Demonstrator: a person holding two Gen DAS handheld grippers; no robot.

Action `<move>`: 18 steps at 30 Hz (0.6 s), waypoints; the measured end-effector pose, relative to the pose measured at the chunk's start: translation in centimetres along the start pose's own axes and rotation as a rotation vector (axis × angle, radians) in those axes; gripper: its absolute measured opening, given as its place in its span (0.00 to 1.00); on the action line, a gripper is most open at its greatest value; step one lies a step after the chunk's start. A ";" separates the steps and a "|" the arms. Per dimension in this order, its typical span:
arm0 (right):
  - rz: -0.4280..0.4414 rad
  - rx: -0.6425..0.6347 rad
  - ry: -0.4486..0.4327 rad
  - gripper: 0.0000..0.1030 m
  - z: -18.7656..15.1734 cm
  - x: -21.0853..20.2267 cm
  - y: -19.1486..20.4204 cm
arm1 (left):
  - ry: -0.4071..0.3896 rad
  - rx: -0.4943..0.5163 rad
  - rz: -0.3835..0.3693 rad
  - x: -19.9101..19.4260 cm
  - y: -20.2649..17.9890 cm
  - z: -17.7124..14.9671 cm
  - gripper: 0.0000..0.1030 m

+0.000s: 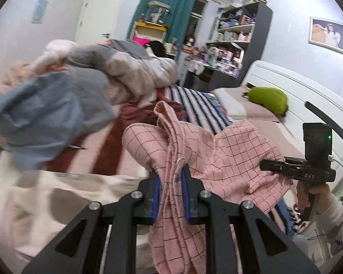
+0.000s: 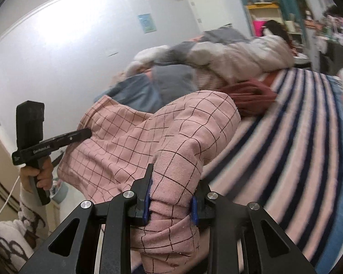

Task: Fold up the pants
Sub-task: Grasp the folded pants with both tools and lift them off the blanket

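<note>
The pink checked pants (image 1: 228,150) hang in the air above the bed, held at two points. My left gripper (image 1: 170,173) is shut on a bunched edge of the pants, which drape down between its fingers. My right gripper (image 2: 171,182) is shut on another thick fold of the same pants (image 2: 148,132). The right gripper also shows in the left wrist view (image 1: 269,165) at the right, its fingers in the cloth. The left gripper shows in the right wrist view (image 2: 85,133) at the left, gripping the waist end.
A striped blanket (image 2: 297,137) covers the bed. A pile of clothes and a quilt (image 1: 80,80) lies at the far side, with a maroon garment (image 2: 247,98) near the pants. A green cushion (image 1: 267,99) sits by the white headboard (image 1: 297,86). Shelves (image 1: 235,34) stand behind.
</note>
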State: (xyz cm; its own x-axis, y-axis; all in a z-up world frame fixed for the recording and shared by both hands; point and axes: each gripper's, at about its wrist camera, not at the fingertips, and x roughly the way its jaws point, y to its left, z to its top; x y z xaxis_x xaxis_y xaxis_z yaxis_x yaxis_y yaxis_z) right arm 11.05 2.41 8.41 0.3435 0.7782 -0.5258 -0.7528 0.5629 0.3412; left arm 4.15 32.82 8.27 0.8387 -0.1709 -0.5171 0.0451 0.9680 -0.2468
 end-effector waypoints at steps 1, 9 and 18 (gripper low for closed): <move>0.020 -0.011 0.004 0.20 0.5 1.1 0.7 | -0.002 -0.005 0.018 -0.6 1.0 0.1 0.14; 0.178 -0.066 0.064 0.20 3.3 10.3 6.1 | 0.016 -0.069 0.156 -3.6 9.7 0.6 0.13; 0.265 -0.076 0.112 0.20 2.8 16.1 10.3 | 0.065 -0.091 0.308 -4.1 14.9 -1.1 0.13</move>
State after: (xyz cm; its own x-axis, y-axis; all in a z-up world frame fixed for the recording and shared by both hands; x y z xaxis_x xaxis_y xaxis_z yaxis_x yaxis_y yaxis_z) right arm 10.40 21.54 5.67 0.0686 0.8572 -0.5104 -0.8493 0.3186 0.4209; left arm 0.80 47.71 5.87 0.7687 0.1134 -0.6295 -0.2569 0.9560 -0.1414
